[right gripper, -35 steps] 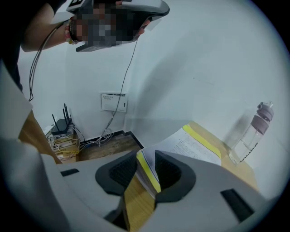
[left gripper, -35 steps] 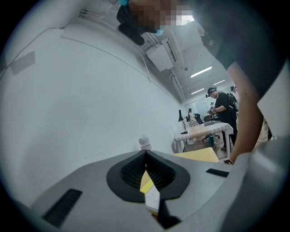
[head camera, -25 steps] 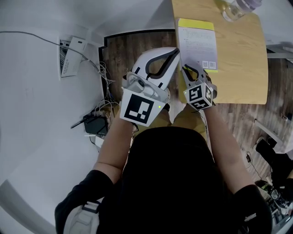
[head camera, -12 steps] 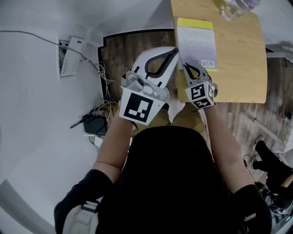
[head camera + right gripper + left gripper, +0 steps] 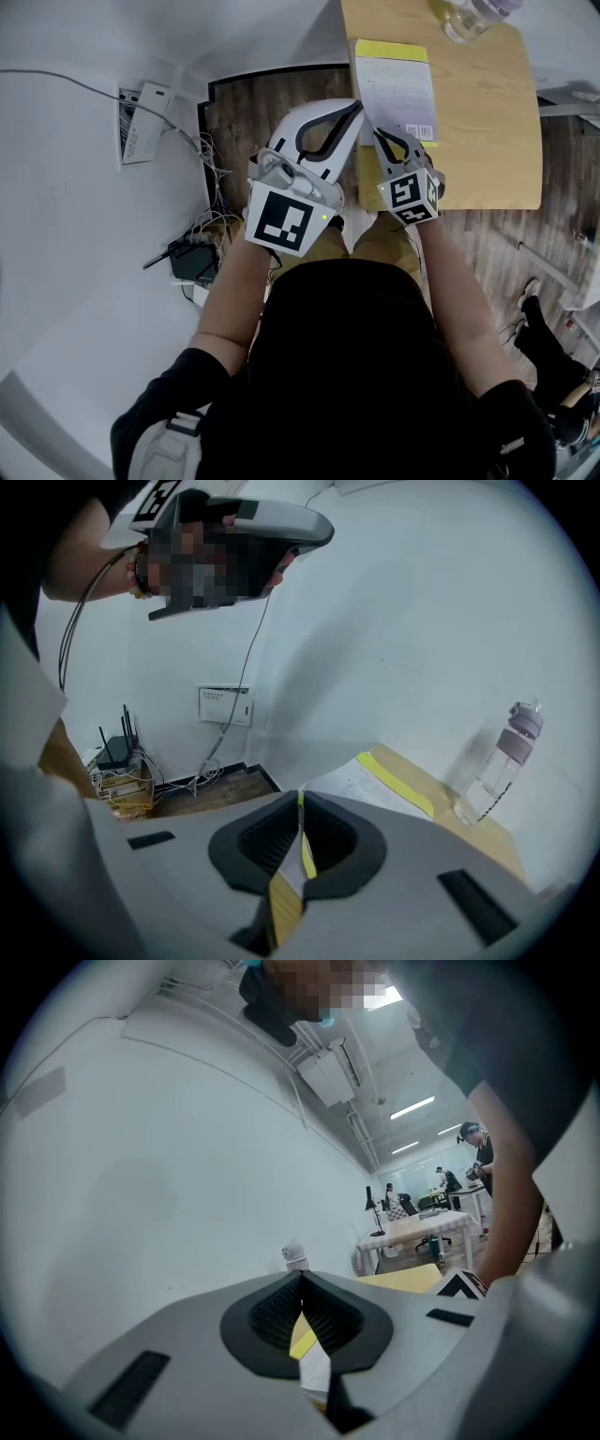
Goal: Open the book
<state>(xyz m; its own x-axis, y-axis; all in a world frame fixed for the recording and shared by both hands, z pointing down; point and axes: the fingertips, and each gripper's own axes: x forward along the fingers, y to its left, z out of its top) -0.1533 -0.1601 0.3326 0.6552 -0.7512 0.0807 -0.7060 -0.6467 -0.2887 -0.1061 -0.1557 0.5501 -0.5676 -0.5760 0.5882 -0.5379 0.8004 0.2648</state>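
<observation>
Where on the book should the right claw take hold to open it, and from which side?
Grip the book by the near edge of its cover, coming from the person's side of the table: it lies flat with that edge by the table's rim. The right claw has just been closing there, the edge between its pads.

We stand beside a white wall (image 5: 75,281).
Under us: wood floor (image 5: 244,112), a light wooden table (image 5: 487,141), a router (image 5: 192,262) among cables (image 5: 214,223).
</observation>
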